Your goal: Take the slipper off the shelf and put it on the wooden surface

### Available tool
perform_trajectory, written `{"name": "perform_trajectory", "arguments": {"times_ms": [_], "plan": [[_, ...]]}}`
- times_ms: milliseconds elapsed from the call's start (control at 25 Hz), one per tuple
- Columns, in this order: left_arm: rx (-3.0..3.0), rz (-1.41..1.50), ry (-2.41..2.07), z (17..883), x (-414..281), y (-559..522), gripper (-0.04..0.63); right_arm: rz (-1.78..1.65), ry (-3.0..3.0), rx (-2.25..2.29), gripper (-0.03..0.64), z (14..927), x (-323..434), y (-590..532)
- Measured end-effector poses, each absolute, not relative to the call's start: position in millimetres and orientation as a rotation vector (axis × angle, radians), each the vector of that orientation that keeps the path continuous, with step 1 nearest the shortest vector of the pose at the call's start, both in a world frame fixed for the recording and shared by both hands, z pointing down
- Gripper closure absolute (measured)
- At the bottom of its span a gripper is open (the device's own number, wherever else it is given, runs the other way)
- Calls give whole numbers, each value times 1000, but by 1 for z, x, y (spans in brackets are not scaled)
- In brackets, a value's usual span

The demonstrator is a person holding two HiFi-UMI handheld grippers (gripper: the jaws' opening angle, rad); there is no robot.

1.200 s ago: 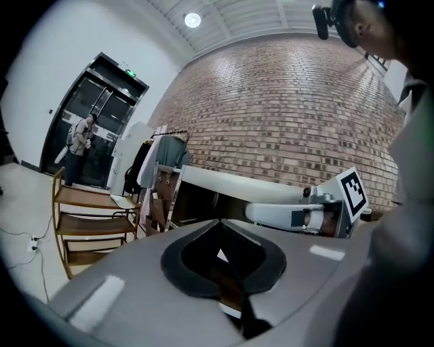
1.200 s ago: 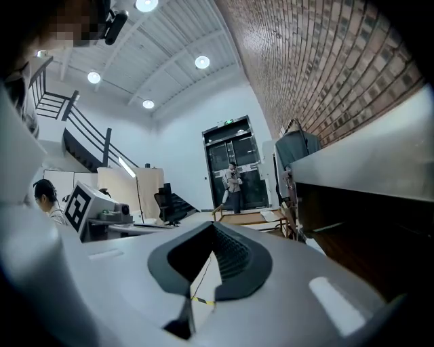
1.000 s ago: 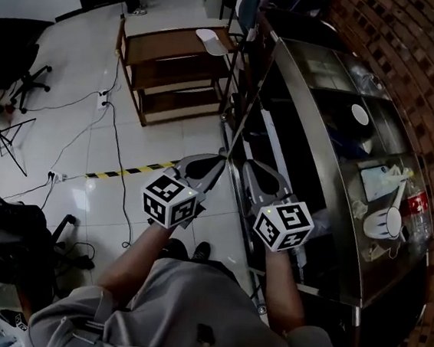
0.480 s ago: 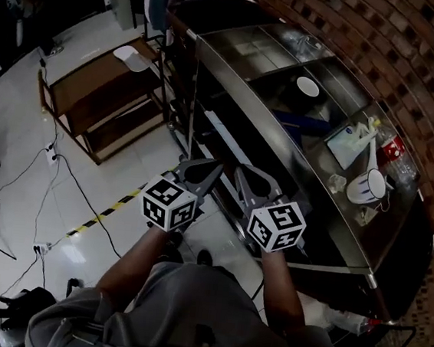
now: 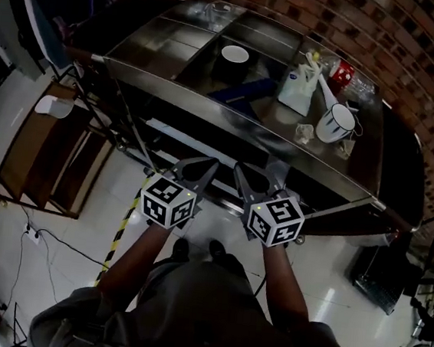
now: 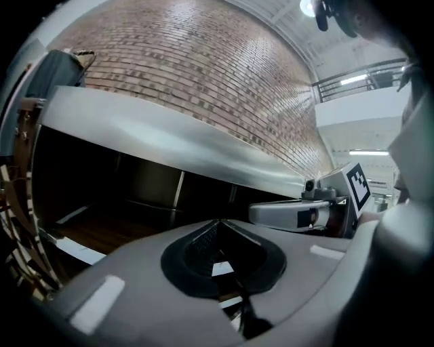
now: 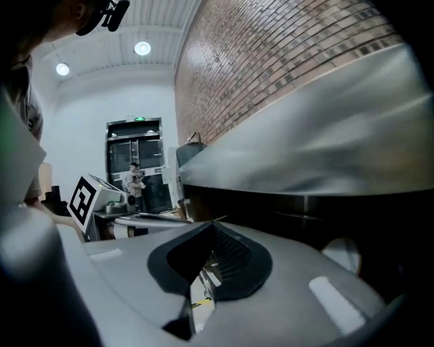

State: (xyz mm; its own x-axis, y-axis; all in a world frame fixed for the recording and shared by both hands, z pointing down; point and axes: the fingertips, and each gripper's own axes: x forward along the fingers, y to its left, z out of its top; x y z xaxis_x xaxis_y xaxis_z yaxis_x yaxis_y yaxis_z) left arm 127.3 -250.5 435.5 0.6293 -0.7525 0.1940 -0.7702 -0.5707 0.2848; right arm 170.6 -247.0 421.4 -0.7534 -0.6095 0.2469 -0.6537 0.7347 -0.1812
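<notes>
My left gripper point(image 5: 212, 163) and right gripper point(image 5: 239, 167) are held side by side, both shut with nothing between the jaws. They point at the front of a metal shelf unit point(image 5: 208, 106) by a brick wall. A pale slipper-like thing point(image 5: 55, 106) lies on the wooden stand point(image 5: 27, 149) at the left. In the right gripper view a pale rounded shape point(image 7: 342, 254) shows in the dark lower shelf; I cannot tell what it is. The left gripper view looks into that dark shelf space point(image 6: 135, 196), with the right gripper point(image 6: 298, 215) beside it.
The shelf top carries a white bowl point(image 5: 235, 54), a blue-and-white bag point(image 5: 295, 88), a white jug point(image 5: 335, 123) and a red can point(image 5: 342, 71). A yellow-black tape strip point(image 5: 122, 232) and cables point(image 5: 48, 240) lie on the tiled floor. A dark box point(image 5: 380, 274) stands at the right.
The head view has swung round: the metal shelf unit now runs across the top and the wooden stand sits at the left edge. Both grippers stay shut, side by side.
</notes>
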Motion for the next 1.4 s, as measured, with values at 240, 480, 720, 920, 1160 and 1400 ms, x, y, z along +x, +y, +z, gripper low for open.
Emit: {"name": "perform_trajectory", "arguments": {"times_ms": [240,480,720,920,1160,1400], "plan": [[2592,129,-978,456,182,-243,592,471,-2620,1310,617,445,236,-240],[2635,200,-867,480,227,-241,592,613,-2454,1547,588,486,302,-234],[2618,276,-805,508,254,-235,591,874,-2333,1739,462,536,349,-233],[2588,301,-797,523,260,-232,592,1099,-2272,1859,350,568,363,-248],[2555,322,-819,531,258,-229,592,1285,-2175,1877,351,604,365,-263],[2531,318,-871,531,243,-230,592,1485,-2238,1760,487,615,346,-269]]}}
